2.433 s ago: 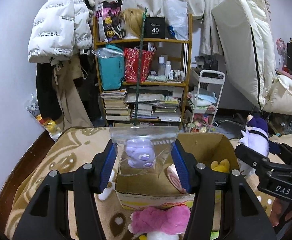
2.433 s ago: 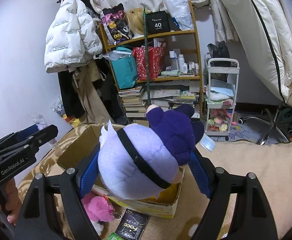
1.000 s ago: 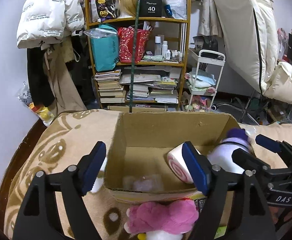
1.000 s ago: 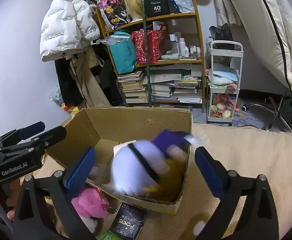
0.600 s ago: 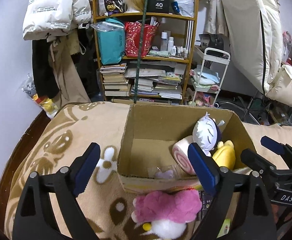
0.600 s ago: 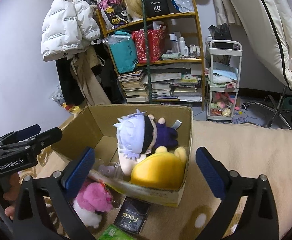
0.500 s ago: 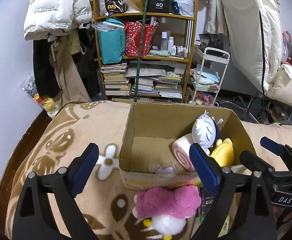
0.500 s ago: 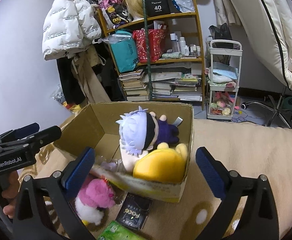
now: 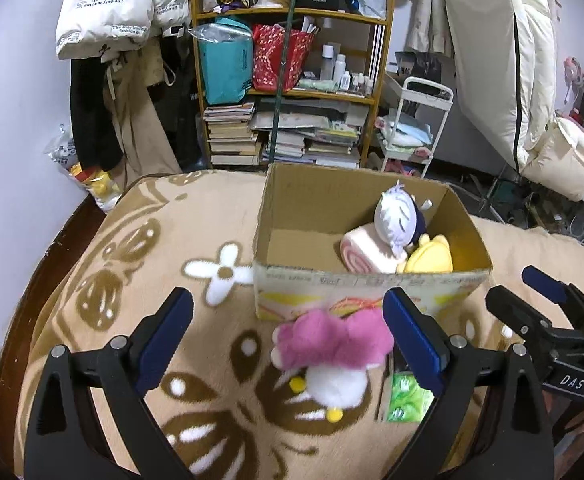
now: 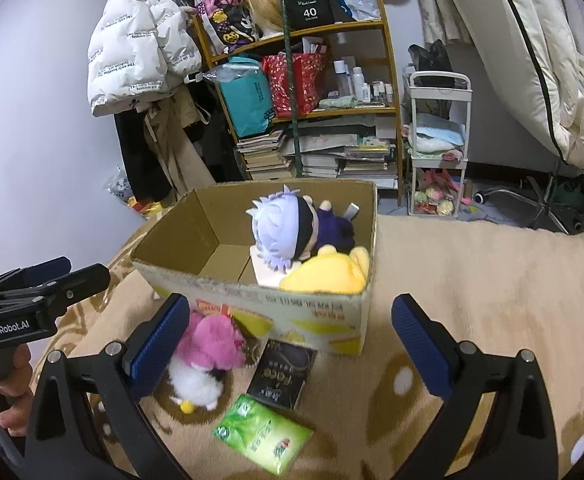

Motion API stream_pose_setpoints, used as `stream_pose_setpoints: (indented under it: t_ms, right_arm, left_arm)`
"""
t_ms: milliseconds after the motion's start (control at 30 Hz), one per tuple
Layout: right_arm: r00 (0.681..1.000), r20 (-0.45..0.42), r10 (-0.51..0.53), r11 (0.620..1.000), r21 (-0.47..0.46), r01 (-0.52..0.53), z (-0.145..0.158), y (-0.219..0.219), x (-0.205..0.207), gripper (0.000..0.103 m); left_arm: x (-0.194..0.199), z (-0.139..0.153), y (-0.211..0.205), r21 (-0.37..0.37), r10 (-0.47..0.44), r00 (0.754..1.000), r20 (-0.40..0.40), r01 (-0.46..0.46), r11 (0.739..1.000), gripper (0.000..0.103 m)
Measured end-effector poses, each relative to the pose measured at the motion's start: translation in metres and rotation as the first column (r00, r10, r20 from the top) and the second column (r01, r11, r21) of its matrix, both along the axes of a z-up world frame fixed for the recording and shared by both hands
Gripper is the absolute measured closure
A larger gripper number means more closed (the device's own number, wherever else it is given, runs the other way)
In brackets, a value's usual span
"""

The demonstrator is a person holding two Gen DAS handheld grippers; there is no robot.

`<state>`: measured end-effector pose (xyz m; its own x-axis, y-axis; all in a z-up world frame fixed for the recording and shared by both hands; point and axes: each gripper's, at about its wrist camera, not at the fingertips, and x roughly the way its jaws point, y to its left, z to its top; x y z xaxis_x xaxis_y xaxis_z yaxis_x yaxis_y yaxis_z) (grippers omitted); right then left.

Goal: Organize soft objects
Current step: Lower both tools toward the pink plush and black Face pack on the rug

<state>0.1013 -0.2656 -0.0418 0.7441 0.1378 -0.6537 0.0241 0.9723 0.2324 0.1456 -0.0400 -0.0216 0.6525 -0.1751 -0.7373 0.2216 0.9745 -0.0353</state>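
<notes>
An open cardboard box (image 9: 312, 200) (image 10: 195, 224) stands on the beige patterned blanket. Inside it lie a white-haired plush doll in purple (image 9: 396, 218) (image 10: 287, 232), a pink roll cushion (image 9: 366, 250) and a yellow plush (image 9: 428, 258) (image 10: 328, 274). A pink and white plush (image 9: 332, 352) (image 10: 207, 356) lies on the blanket in front of the box. My left gripper (image 9: 287, 340) is open and empty, above and around that pink plush. My right gripper (image 10: 287, 340) is open and empty, in front of the box.
A black packet (image 10: 281, 374) and a green packet (image 10: 261, 434) (image 9: 408, 398) lie on the blanket beside the pink plush. Behind stand a cluttered wooden shelf (image 9: 292, 80), a white trolley (image 10: 438, 144), hanging coats (image 9: 111, 12) and an upright mattress (image 9: 500, 60).
Both grippers let go of their toys over the box: the bagged purple toy and the white-haired doll now lie inside. Both grippers then drew back and up from the box, open.
</notes>
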Motion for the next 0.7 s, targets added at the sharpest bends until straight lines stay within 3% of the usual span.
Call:
stream_pose_setpoints:
  t_ms: [333,700]
  right_arm:
    - [0.997,-0.071,0.003,1.0,-0.018,-0.004,-0.012,0.009,-0.016,0.0]
    - [0.989,-0.144,0.038,0.995,-0.084,-0.051,-0.033,0.023,-0.006,0.0]
  left_arm:
    - [-0.016,-0.005,0.004,-0.006,-0.01,0.998,-0.059,0.01,1.0,0.008]
    - [-0.007,-0.023,-0.013,0.016,-0.052,0.993,-0.11,0.054,0.998,0.008]
